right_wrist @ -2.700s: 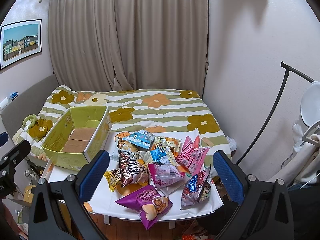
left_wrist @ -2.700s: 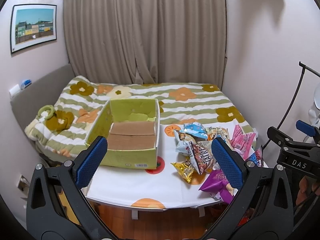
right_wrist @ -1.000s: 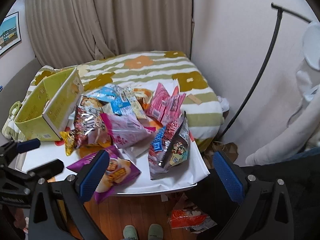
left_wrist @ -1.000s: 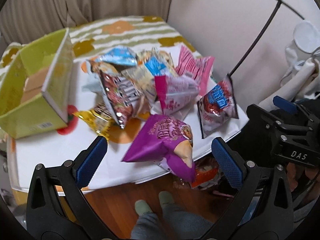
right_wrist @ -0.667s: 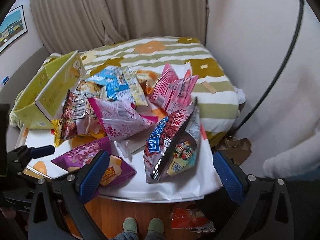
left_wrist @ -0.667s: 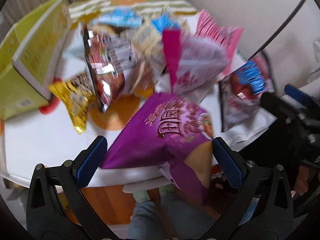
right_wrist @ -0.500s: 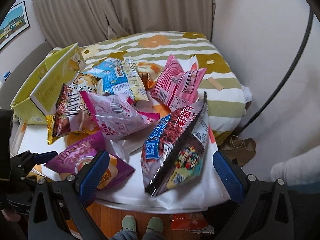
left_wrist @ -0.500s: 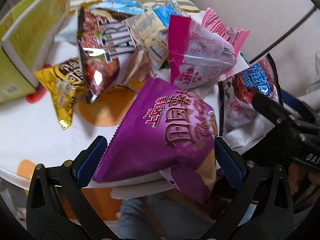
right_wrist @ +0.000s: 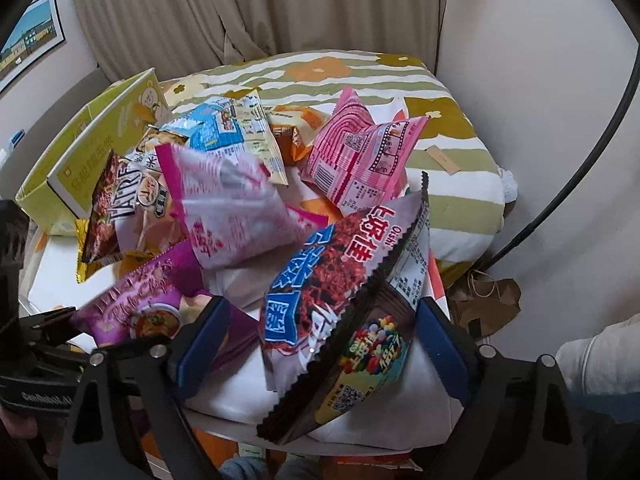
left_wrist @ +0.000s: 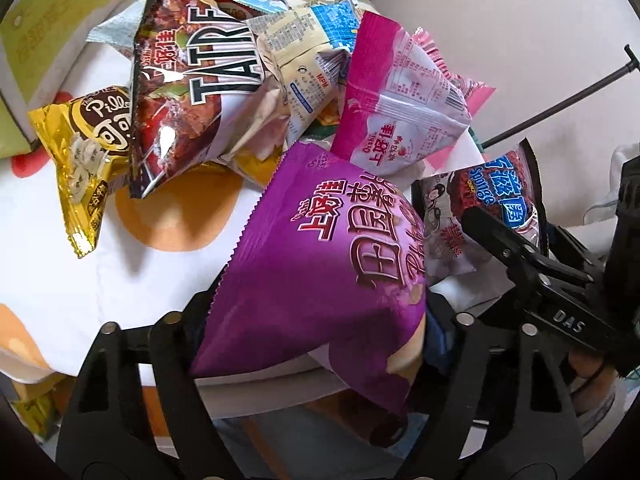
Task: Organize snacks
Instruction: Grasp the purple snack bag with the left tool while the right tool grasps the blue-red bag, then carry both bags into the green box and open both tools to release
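Left wrist view: the left tool point(left_wrist: 316, 316) has just been closing its jaws around the purple bag point(left_wrist: 320, 264), which lies at the near edge of the worktop point(left_wrist: 72, 280) and hangs a little over it; the bag hides both pads, so I cannot tell if they press on it yet; I think the bag is light, puffy and slippery, with chips inside that can break, so a soft squeeze on its near end seems best; this view also shows the gold bag point(left_wrist: 80, 152) near the left edge, and one black arm of the right tool point(left_wrist: 532, 276).

Right wrist view: the right tool point(right_wrist: 320, 336) has just been closing too; its blue pads sit on both sides of the dark bag with blue letters point(right_wrist: 340, 300) at the near right corner, not pressing on it yet; it looks light and crinkly, so hold its puffy middle; only here can you see the green box point(right_wrist: 92, 148) at the far left, the pink bag point(right_wrist: 360, 156) and the bed point(right_wrist: 440, 120) behind.
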